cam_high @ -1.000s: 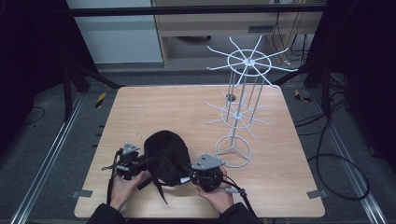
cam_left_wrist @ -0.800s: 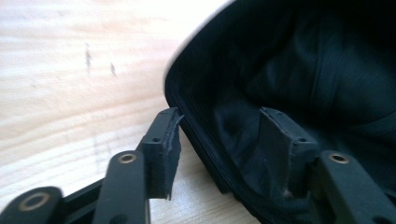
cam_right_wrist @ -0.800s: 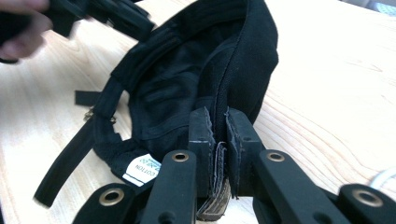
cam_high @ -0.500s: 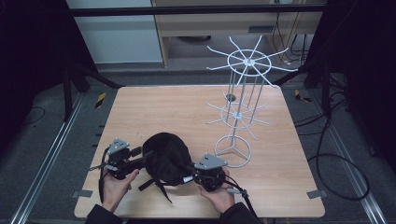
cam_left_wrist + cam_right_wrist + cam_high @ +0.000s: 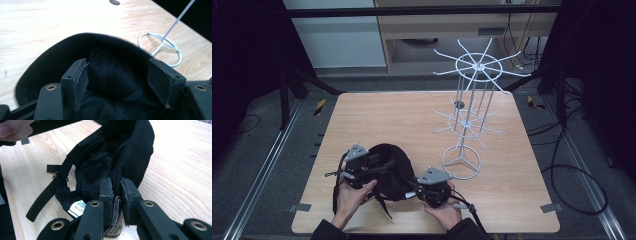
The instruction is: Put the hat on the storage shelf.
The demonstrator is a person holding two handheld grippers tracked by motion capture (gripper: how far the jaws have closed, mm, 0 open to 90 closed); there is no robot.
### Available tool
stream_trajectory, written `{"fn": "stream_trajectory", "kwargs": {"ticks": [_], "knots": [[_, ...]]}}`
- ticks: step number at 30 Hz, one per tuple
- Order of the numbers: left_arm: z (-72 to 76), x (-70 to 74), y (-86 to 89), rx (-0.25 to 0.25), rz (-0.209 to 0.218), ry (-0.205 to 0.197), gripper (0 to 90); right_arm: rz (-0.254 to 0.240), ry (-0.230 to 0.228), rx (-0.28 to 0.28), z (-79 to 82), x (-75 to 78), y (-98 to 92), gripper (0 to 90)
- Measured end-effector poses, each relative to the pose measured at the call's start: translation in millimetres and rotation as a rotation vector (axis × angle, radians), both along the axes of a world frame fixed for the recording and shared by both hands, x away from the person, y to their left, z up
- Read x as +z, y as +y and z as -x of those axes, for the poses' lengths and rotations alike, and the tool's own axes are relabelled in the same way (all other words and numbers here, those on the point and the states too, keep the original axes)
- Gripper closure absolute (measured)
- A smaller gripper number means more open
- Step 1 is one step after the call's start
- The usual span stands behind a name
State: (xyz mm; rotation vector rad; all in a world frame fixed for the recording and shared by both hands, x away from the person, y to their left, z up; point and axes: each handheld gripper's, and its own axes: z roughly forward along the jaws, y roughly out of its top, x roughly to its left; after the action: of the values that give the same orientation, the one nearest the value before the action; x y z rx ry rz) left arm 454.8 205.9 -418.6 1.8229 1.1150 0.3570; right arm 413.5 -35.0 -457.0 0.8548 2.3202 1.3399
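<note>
A black cap (image 5: 389, 167) lies near the front of the wooden table (image 5: 387, 115), between my two grippers. My left gripper (image 5: 376, 164) reaches in from the cap's left side. In the left gripper view its jaws stand wide apart (image 5: 117, 65) over the cap's dark inside (image 5: 110, 72), and its pads (image 5: 81, 75) do not press the cloth. My right gripper (image 5: 412, 193) is at the cap's front right. In the right gripper view it is shut (image 5: 115, 182) on the cap's rim (image 5: 135, 152), and the back strap (image 5: 47, 195) and a white label (image 5: 77, 208) hang loose.
A white wire rack (image 5: 472, 100) with spoked arms stands right of centre, its ring base (image 5: 461, 162) close to the cap's right. That base (image 5: 160, 47) lies just beyond the cap in the left gripper view. A small dark hole (image 5: 458, 104) marks the tabletop behind the rack.
My left gripper drew away to the left of the cap, then came back right, and its open jaws are now over the cap's edge. The right gripper has kept its hold.
</note>
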Motion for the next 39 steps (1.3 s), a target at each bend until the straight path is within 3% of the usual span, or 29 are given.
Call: {"fn": "stream_trajectory", "kwargs": {"ticks": [11, 18, 22, 29, 35, 37, 39], "knots": [[-14.0, -3.6, -21.4, 0.0, -0.008, 0.043, 27.1, 0.005, -0.001, 0.04, 3.3, -2.1, 5.2, 80.3], [-15.8, -12.1, -27.6, 0.008, -0.043, 0.069, 28.0, 0.018, -0.002, 0.084, 5.7, -3.3, 9.9, 80.3], [-15.1, -14.2, -26.6, 0.002, -0.02, 0.092, 38.6, 0.02, 0.006, 0.098, 6.3, -4.5, 11.2, 79.8], [-11.8, -16.0, -26.7, -0.022, 0.04, 0.144, 65.1, 0.014, 0.045, 0.112, 6.4, -6.0, 14.6, 73.0], [-8.3, -13.8, -24.9, -0.039, 0.057, 0.132, 74.4, -0.024, 0.064, 0.134, 6.5, -4.9, 14.4, 65.1], [-7.2, -12.4, -24.2, -0.04, 0.07, 0.128, 76.6, -0.045, 0.049, 0.134, 8.2, -1.3, 12.7, 59.0], [-5.3, -9.7, -22.7, -0.041, 0.079, 0.117, 77.1, -0.051, 0.039, 0.135, 9.0, 0.6, 11.3, 58.6]]}}
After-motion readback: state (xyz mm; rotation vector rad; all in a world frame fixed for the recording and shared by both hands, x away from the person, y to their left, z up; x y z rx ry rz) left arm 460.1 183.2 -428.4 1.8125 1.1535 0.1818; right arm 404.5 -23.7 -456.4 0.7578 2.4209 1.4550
